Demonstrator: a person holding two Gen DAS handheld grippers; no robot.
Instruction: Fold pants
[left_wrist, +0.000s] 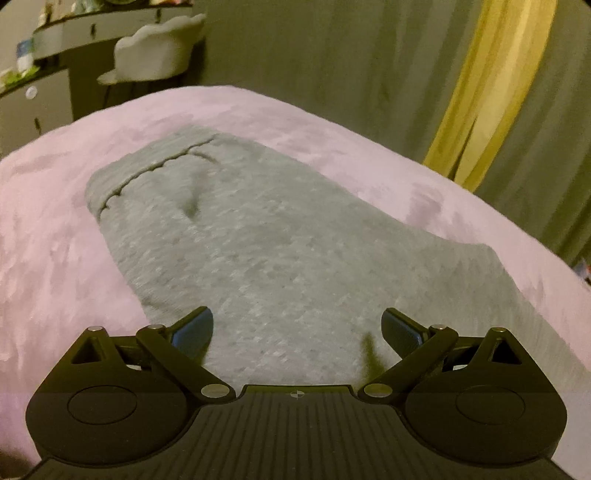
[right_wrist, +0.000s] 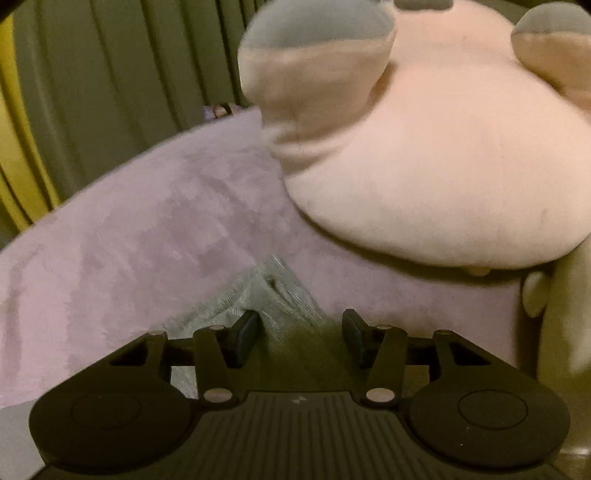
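Note:
Grey sweatpants (left_wrist: 258, 251) lie flat on a pink fleece blanket (left_wrist: 44, 229), the ribbed waistband and pocket seam at the far left. My left gripper (left_wrist: 297, 325) is open just above the near part of the pants, fingers wide apart, holding nothing. In the right wrist view a ribbed grey end of the pants (right_wrist: 273, 291) lies on the blanket (right_wrist: 129, 240) right in front of my right gripper (right_wrist: 301, 328). That gripper is open and empty, its fingers either side of the fabric end.
A big pink plush toy (right_wrist: 424, 166) sits on the bed close behind the pants end. Green and yellow curtains (left_wrist: 369, 66) hang beyond the bed. A white chair (left_wrist: 155, 55) and a dresser (left_wrist: 44, 85) stand at the far left.

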